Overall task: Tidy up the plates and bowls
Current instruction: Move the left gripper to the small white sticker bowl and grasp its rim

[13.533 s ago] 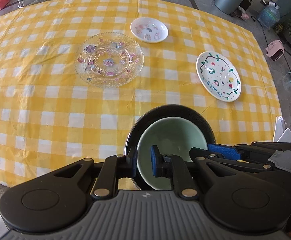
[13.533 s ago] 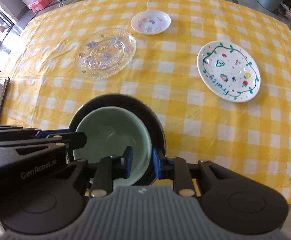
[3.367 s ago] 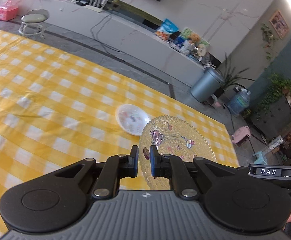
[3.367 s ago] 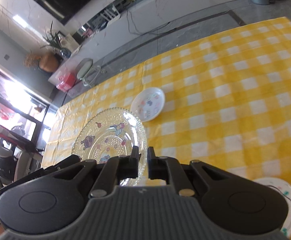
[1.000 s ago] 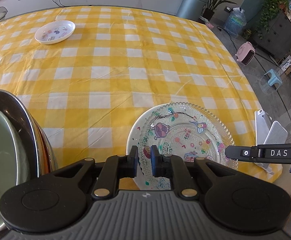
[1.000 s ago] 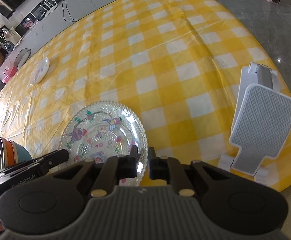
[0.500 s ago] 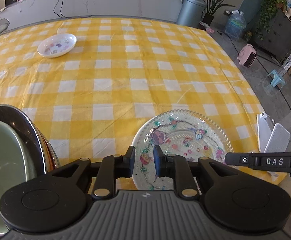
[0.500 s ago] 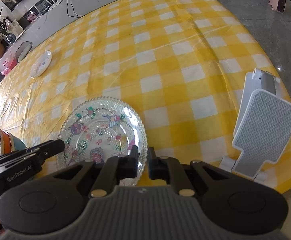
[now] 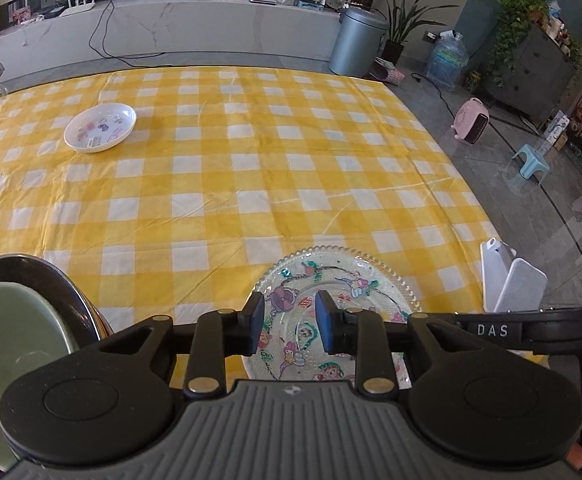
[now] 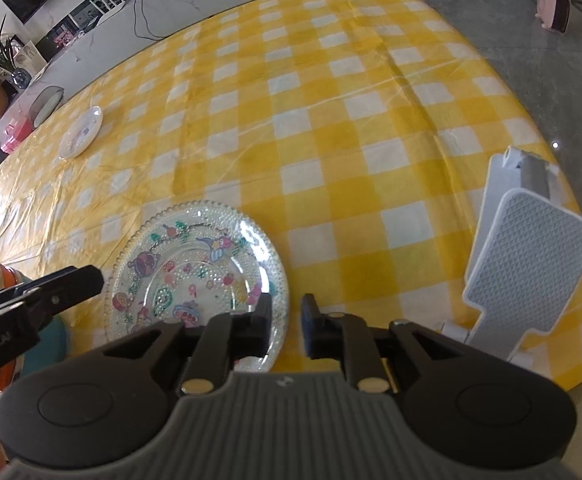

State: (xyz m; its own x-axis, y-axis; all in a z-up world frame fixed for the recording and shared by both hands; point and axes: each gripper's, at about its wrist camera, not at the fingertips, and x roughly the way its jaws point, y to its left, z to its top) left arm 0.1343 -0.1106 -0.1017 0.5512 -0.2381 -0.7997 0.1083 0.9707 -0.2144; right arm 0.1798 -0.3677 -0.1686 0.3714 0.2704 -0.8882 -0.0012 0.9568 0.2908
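Left wrist view: the left gripper [image 9: 289,322] hangs over the glass plate [image 9: 355,280], jaws just parted and gripping nothing.
The plate lies flat at the near edge of the yellow checked tablecloth [image 9: 227,184]; stacked bowls [image 9: 19,336] sit to its left, a small white dish [image 9: 100,127] far across the cloth.

Right wrist view: the right gripper [image 10: 287,326] has just loosened too, its jaws apart at the plate's [image 10: 195,264] rim, pads pressing nothing; a white stand [image 10: 527,256] rises at the table's right edge.
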